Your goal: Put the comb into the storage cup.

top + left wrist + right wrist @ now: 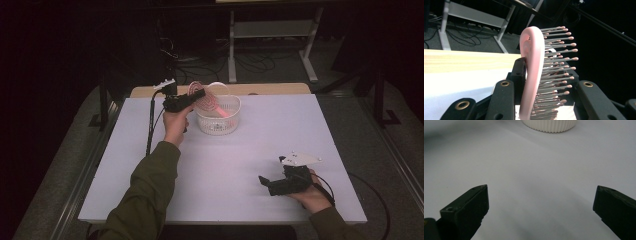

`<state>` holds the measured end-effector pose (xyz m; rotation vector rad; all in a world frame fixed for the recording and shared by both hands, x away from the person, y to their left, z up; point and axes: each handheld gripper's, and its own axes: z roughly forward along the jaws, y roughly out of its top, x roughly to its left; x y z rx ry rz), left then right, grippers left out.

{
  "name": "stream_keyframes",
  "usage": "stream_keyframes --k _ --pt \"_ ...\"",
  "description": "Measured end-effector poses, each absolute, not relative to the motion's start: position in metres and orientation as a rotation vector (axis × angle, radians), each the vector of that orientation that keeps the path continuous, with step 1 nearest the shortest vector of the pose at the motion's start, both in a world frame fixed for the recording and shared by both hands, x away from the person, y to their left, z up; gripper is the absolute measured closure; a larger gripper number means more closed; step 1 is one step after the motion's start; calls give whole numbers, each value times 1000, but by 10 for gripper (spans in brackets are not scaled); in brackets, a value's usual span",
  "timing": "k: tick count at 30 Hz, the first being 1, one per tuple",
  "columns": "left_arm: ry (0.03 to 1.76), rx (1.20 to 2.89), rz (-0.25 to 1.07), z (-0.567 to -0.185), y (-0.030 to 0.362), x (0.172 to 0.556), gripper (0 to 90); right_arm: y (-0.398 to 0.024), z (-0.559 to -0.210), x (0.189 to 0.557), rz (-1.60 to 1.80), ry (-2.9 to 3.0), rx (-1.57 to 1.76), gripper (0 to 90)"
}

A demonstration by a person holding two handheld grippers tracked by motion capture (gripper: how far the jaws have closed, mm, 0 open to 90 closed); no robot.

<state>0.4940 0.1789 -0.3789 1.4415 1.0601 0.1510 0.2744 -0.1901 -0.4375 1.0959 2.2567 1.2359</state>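
While left hand-held gripper [541, 82] clamps pink hairbrush [535, 72], right [541, 205] gapes.

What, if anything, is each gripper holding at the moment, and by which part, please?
The left gripper is shut on the pink hairbrush, clamped across its bristled head, above the white basket. The right gripper holds nothing; its jaws stand open over the table.

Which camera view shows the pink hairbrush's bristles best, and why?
The left gripper view: the pink hairbrush stands close between the left gripper's jaws, each bristle tip distinct. The high view shows it small over the white basket. The right gripper view shows that basket's base.
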Motion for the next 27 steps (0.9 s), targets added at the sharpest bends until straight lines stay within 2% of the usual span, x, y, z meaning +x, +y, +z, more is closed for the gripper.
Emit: stream_keyframes --k 21,25,27 --pt "1073 1454 146 -384 191 494 625 -189 -438 274 1228 2261 1094 0" --pt "1078 1463 164 -384 191 494 611 -190 -438 274 1227 2260 1097 0" --pt "1080 1464 169 -384 191 495 577 -190 -438 274 1227 2260 1098 0"
